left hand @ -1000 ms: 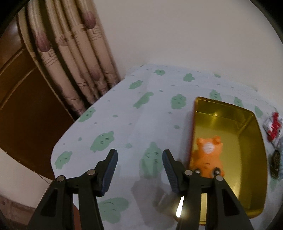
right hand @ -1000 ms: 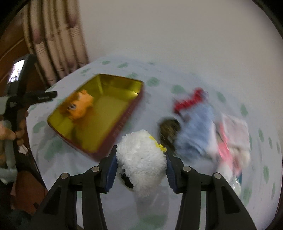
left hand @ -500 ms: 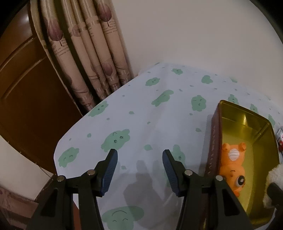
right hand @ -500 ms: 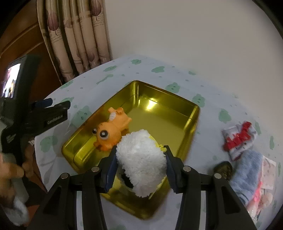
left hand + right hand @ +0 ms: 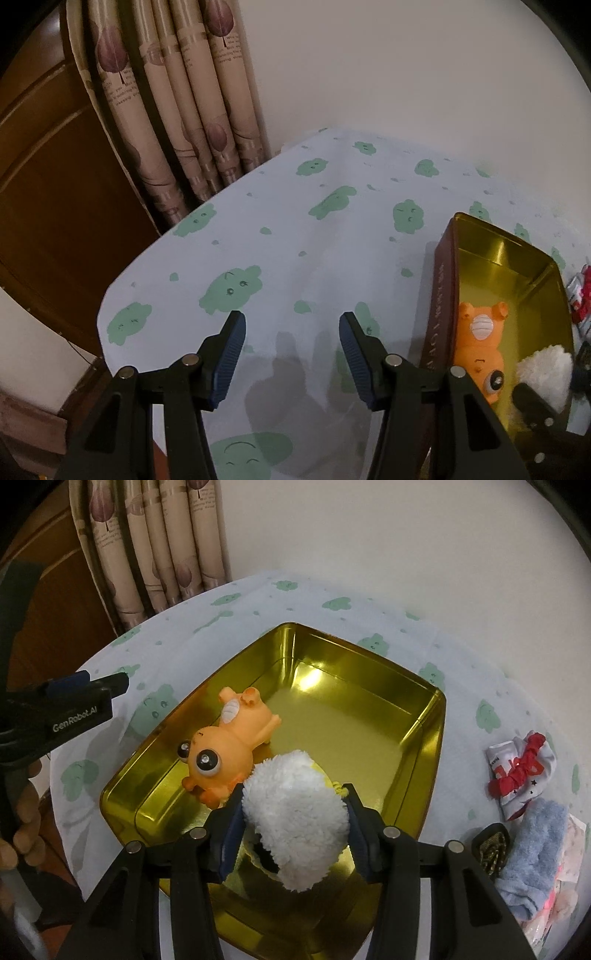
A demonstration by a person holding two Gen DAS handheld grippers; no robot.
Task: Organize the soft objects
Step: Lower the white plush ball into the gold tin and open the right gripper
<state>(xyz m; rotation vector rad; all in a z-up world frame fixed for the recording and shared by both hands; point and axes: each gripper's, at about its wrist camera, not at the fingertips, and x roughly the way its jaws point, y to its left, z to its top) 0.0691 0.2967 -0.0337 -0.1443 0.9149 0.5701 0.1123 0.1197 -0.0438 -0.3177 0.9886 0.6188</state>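
Right wrist view: right gripper (image 5: 293,819) pinches a white fluffy toy (image 5: 295,821) over the gold tin (image 5: 424,760).
An orange toy (image 5: 225,749) lies just ahead-left; left gripper (image 5: 291,356) is spread, empty.

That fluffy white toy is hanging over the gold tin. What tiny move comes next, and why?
Probably lower it slightly and let go: the right hand-held gripper holds the white toy over the gold tin, beside the orange toy already inside.

This looks like a room in someone's home: leaf-printed curtains (image 5: 192,110) hang beside a dark wooden door (image 5: 55,192), and the desk (image 5: 295,236) wears a pale cloth dotted with green cartoon clouds, against a plain white wall (image 5: 406,554).
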